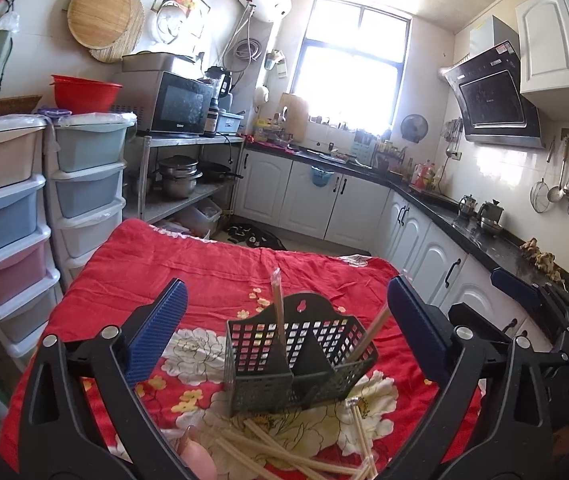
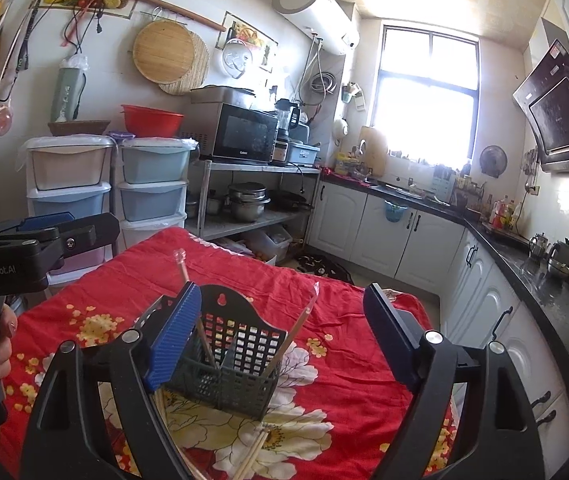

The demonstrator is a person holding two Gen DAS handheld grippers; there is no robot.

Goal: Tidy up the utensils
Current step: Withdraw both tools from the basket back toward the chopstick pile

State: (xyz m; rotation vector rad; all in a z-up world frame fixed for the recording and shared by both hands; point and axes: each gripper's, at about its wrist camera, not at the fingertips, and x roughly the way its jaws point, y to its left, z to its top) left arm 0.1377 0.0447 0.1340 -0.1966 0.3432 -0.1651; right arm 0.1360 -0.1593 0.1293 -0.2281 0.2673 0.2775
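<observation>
A dark perforated utensil caddy (image 1: pixel 298 358) (image 2: pixel 226 354) stands on the red floral cloth (image 1: pixel 188 272) (image 2: pixel 336 376). Two wrapped chopsticks stand in it, one in the left compartment (image 1: pixel 277 304) (image 2: pixel 182 270), one leaning right (image 1: pixel 372 330) (image 2: pixel 298 330). Several loose wrapped chopsticks (image 1: pixel 284 450) (image 2: pixel 254 450) lie on the cloth in front of the caddy. My left gripper (image 1: pixel 286 334) is open and empty, its jaws wide on either side of the caddy. My right gripper (image 2: pixel 280 334) is open and empty above the caddy. The left gripper's body (image 2: pixel 28 240) shows at the right wrist view's left edge.
Stacked plastic drawers (image 1: pixel 24 200) (image 2: pixel 108 184) stand left of the table. A metal rack with a microwave (image 1: pixel 172 104) (image 2: pixel 244 134) and pots is behind. White cabinets with a black counter (image 1: pixel 484 232) (image 2: pixel 524 264) run along the right.
</observation>
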